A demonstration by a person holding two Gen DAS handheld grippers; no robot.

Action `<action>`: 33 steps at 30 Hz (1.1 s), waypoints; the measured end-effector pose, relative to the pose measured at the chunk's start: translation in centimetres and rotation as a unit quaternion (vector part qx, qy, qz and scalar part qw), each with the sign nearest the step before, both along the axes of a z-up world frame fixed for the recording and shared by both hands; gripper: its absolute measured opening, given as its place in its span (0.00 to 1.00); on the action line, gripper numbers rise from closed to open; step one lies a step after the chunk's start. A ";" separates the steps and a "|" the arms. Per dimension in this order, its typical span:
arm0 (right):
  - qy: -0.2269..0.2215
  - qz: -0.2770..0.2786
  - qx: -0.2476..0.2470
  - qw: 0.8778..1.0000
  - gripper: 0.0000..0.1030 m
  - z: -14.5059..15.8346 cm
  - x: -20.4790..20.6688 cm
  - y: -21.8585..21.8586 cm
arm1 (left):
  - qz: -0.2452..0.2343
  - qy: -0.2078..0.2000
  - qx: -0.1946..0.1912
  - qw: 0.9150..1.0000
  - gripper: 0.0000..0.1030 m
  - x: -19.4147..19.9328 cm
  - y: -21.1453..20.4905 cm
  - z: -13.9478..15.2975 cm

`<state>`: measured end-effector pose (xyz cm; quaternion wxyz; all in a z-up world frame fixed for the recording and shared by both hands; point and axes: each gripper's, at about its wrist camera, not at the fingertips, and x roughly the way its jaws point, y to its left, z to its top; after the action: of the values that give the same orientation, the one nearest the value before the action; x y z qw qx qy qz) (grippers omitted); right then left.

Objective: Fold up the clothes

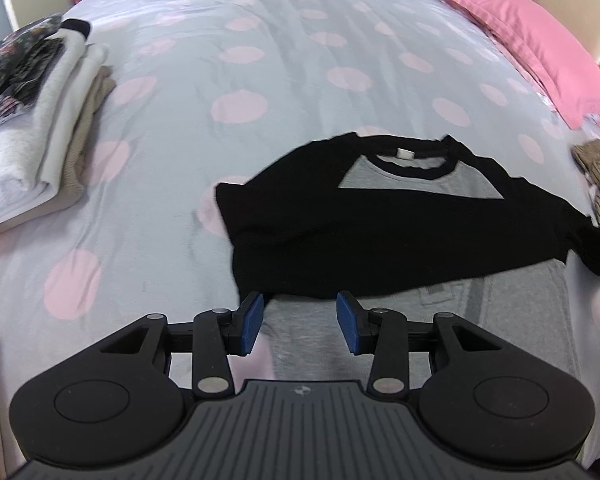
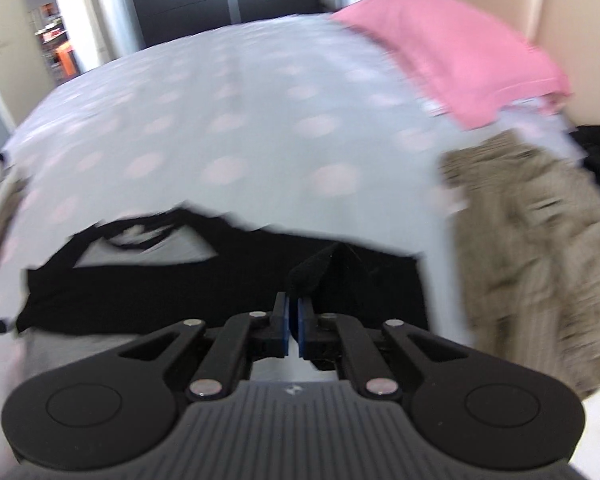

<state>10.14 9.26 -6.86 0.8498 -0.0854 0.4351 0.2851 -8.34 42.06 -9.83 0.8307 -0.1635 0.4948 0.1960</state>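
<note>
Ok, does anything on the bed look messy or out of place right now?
Yes. A beige striped garment lies crumpled in a heap beside the pink pillow, unlike the neatly folded stack on the far side. The black and grey shirt is only half folded.

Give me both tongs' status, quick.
Left tongs: open, holding nothing, over the shirt.
Right tongs: shut on the shirt's black sleeve.
</note>
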 end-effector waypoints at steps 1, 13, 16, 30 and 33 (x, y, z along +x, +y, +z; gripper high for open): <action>0.004 0.015 -0.001 1.000 0.04 -0.5 -1.0 1.1 | -0.004 0.000 0.001 1.000 0.37 0.0 -0.3 0.0; 0.061 0.099 -0.038 0.993 0.05 -7.8 -9.3 6.8 | -0.056 -0.016 -0.011 0.998 0.37 0.3 -4.0 -0.8; 0.073 0.099 -0.044 0.991 0.11 -8.7 -9.3 6.6 | -0.076 -0.024 -0.018 0.997 0.37 0.7 -5.1 -1.1; 0.056 0.056 -0.049 0.996 0.34 -7.7 -7.2 4.2 | -0.107 -0.021 -0.037 0.993 0.37 1.6 -7.9 -2.3; 0.083 0.021 -0.031 0.996 0.34 -8.1 -5.5 3.1 | -0.110 -0.027 -0.041 0.993 0.37 1.8 -8.2 -2.1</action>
<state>4.61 12.37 -14.96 0.8015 -0.0974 0.5108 0.2953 -6.58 33.86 -11.95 0.8528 -0.1467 0.4951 0.0783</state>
